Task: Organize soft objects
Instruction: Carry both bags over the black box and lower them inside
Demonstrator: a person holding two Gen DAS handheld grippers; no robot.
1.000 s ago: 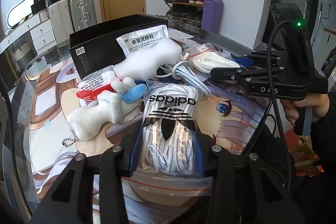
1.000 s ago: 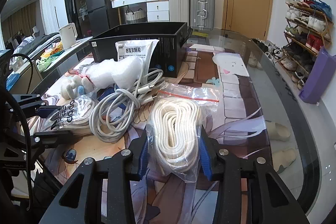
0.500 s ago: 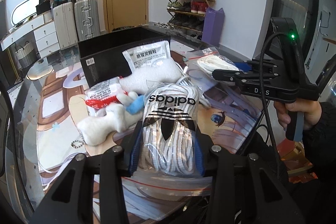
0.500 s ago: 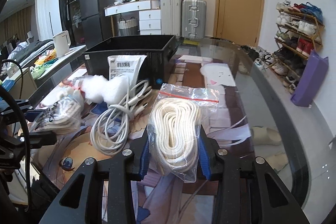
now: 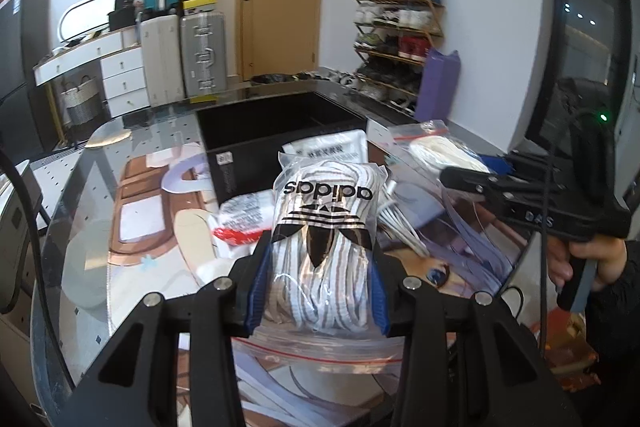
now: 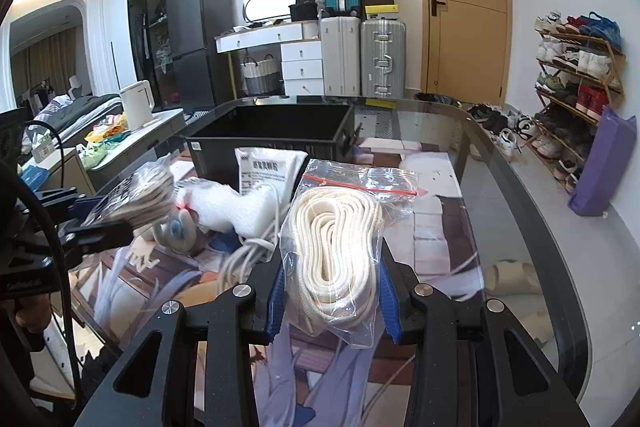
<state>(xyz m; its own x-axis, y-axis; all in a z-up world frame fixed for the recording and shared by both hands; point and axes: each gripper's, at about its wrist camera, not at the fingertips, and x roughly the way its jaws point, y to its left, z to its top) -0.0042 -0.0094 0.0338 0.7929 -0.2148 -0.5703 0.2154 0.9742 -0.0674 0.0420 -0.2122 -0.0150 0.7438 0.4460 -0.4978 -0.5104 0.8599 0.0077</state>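
Two bags are held at once, one in each gripper; we see the left gripper [image 5: 320, 291] with its jaws closed on the laces bag [image 5: 326, 235], a clear zip bag of white-and-grey laces printed with a black logo; the bag stands upright at the centre of the left wrist frame, its long axis running from the bottom of the frame toward the top, the red zip strip at the lower end below the blue pads [image 5: 259, 291] and the logo at the upper end, reading mirrored and upside down; it is lifted above the table [image 5: 100, 187].

Our right gripper [image 6: 330, 303] has its jaws closed on the cord bag [image 6: 336, 227], a clear bag of coiled cream cord; at the centre of the right wrist frame its long axis also runs bottom to top, but with the red zip strip at the upper end, leaning toward the upper right.

Beyond both bags, near the middle of each frame, sits the open black box [image 6: 276, 135]; a white packet [image 6: 268, 171] leans against its near wall; a white cable [image 6: 256, 251] and a plush toy [image 6: 180, 227] lie on the table at centre left of the right wrist frame.
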